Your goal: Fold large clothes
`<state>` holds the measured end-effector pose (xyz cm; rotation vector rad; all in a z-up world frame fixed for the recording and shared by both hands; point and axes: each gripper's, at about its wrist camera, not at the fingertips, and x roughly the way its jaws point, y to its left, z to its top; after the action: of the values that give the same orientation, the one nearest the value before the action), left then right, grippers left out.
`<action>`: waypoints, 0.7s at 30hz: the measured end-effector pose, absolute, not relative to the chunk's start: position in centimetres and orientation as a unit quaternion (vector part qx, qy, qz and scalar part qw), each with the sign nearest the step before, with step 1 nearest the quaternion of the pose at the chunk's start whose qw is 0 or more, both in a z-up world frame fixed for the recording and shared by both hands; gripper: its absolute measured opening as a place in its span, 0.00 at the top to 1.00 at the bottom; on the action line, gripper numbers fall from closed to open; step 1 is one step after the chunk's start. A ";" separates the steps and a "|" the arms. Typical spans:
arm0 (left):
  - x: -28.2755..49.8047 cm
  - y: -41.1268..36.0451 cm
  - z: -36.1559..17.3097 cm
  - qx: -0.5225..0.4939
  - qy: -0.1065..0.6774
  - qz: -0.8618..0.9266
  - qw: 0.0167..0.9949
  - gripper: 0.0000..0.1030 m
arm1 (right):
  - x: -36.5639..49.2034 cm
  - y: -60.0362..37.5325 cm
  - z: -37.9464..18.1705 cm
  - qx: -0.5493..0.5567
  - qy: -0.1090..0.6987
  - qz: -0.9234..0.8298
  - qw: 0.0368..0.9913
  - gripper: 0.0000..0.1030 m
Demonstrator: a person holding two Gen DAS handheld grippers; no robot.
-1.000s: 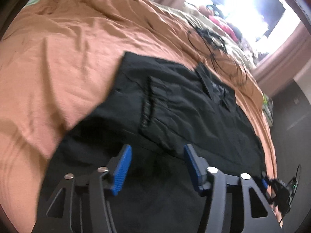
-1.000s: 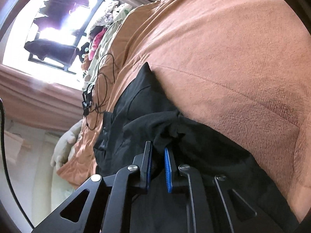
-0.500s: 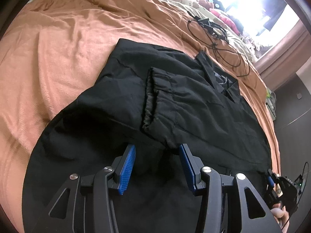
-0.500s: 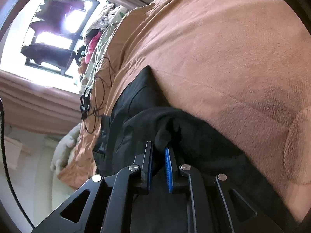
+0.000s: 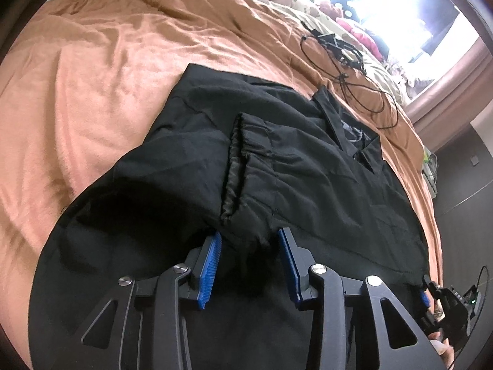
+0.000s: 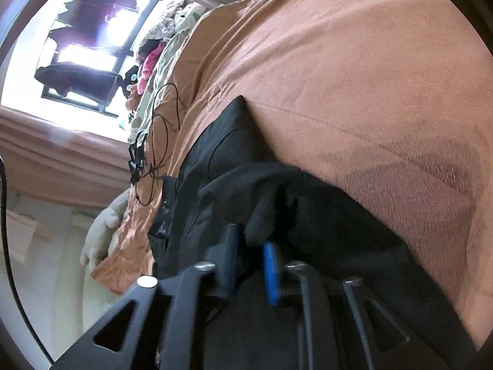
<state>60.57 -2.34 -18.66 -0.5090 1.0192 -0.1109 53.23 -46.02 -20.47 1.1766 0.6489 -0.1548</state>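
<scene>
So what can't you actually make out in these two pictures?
- Right gripper, right view: motion blur; grip on the black jacket unclear.
- Jacket's near hem, left view: hidden behind the left gripper.
- Outside the window, both views: washed out by glare.

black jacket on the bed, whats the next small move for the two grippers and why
Probably close the left gripper on the hem of the black jacket. Its jaws have been closing with a fabric bunch between them, not yet pinched. The right gripper has been opening, cloth loose between its pads, on the orange blanket.
</scene>
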 end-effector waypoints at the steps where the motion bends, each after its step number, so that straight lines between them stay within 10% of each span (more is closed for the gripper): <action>1: 60.3 -2.2 -18.5 -0.245 0.484 -0.054 0.838 0.61 | 53.0 -45.9 -20.4 0.549 0.299 -0.067 0.777 0.58; 6: 57.4 -2.0 -17.0 -0.236 0.483 -0.059 0.841 0.59 | 51.1 -44.3 -18.8 0.528 0.303 -0.070 0.790 0.33; 12: 52.6 -1.0 -13.8 -0.249 0.455 -0.066 0.852 0.36 | 47.8 -42.8 -17.1 0.521 0.312 -0.040 0.794 0.29; 21: 43.1 1.2 -9.0 -0.232 0.408 -0.065 0.880 0.34 | 38.5 -40.9 -12.9 0.452 0.298 -0.005 0.841 0.17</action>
<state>43.09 1.19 -8.98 -0.4840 0.8505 -0.1345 38.51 -40.85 -12.95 0.9548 0.6294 -0.0101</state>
